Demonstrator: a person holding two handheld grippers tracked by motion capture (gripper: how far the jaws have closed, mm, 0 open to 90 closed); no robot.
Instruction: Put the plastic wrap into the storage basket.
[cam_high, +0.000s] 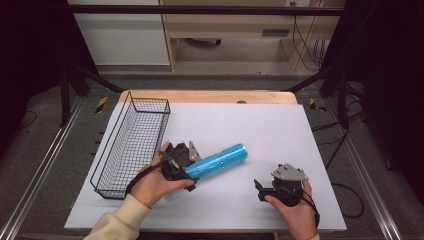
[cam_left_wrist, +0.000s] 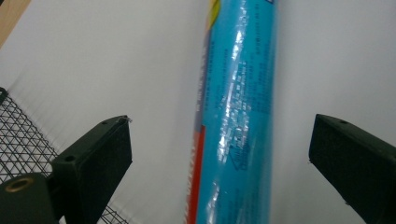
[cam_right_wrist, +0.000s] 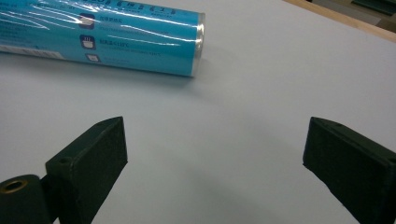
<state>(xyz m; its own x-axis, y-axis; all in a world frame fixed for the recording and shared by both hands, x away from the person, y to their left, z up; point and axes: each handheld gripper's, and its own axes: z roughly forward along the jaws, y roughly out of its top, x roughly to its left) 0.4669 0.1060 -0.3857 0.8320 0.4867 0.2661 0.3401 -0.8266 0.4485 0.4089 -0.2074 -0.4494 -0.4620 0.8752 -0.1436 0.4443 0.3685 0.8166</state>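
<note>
Left tool (cam_left_wrist: 219, 154) wide open astride blue roll (cam_left_wrist: 238, 112), label print unreadable, right tool (cam_right_wrist: 215, 154) wide open, empty

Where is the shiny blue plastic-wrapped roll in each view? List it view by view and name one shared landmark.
High view: the blue plastic-wrapped roll lies slanted at centre, right of the black wire basket.
Left gripper view: it runs up the middle, between the open jaws.
Right gripper view: its end sits top left, beyond the open jaws.
Shared landmark: the white table sheet.
</note>
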